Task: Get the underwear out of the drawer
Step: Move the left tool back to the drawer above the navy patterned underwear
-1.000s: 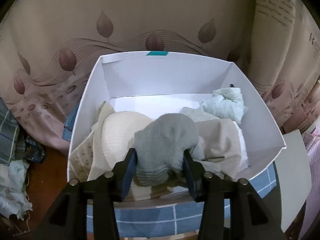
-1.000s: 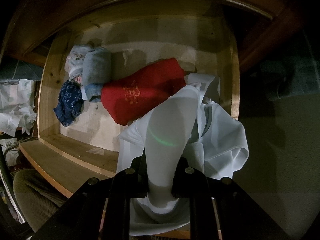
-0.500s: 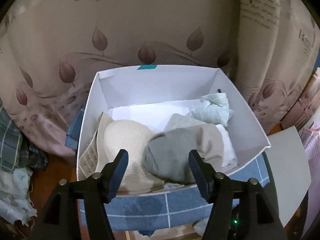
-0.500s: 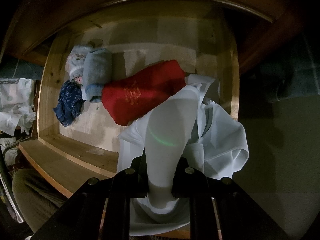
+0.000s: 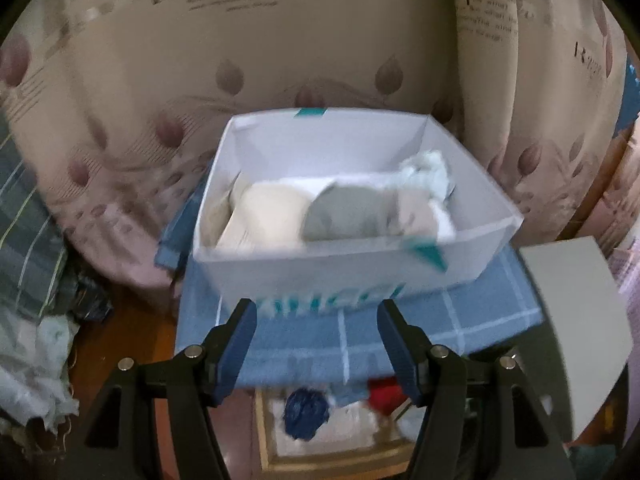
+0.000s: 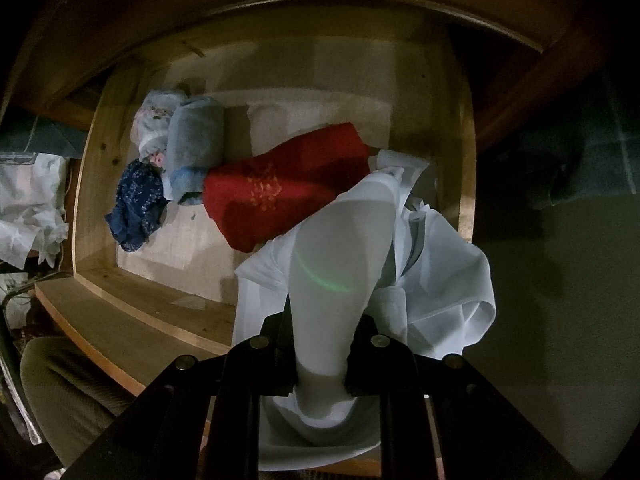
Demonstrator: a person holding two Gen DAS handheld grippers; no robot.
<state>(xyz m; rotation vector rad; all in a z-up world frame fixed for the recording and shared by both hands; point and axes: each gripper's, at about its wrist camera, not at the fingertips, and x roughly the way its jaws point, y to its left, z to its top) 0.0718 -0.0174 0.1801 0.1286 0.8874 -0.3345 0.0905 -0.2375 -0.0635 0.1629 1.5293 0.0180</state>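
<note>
Here:
Pale underwear (image 6: pixel 344 240): thin smooth fabric, lower centre, draped over wooden drawer (image 6: pixel 86 184) front.
Right gripper (image 6: pixel 320 364): clamped on it.
Left gripper (image 5: pixel 316 336): jaws apart, empty.
White box (image 5: pixel 320 276): rectangular, holding soft folded garments.

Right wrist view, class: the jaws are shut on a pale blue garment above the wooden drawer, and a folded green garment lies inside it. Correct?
Not quite. The folded garment in the wooden drawer is red, not green, as the right wrist view shows. The rest holds: pale blue garment, jaws shut.
</note>
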